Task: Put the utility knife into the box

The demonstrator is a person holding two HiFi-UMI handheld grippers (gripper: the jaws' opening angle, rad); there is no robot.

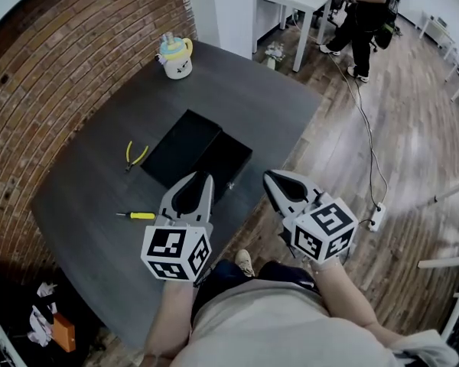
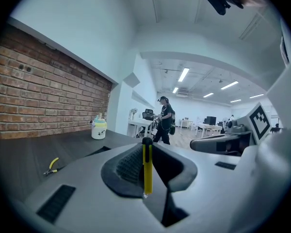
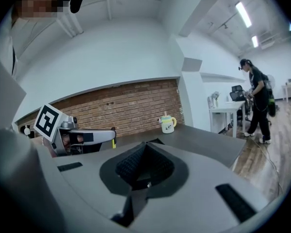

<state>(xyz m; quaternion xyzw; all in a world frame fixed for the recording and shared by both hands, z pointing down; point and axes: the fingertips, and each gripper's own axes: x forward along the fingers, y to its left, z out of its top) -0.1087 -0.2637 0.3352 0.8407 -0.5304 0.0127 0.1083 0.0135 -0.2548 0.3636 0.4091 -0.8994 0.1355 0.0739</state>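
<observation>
Grey table point(image 1: 252, 98), box point(image 1: 229, 161) | brick wall point(image 1: 76, 37) | wood floor point(image 1: 398, 128) | utility knife point(image 2: 147, 171) in left gripper point(image 1: 201, 180)

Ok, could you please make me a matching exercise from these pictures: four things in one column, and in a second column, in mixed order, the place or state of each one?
Things:
1. utility knife
2. pliers
3. mug
4. box

Places or states:
A. stands at the far end of the table, near the brick wall
B. lies open in the middle of the table
C. clamped in the left gripper
D. lies on the table, left of the box in the head view

Right pairs: 1-C, 2-D, 3-A, 4-B.
</observation>
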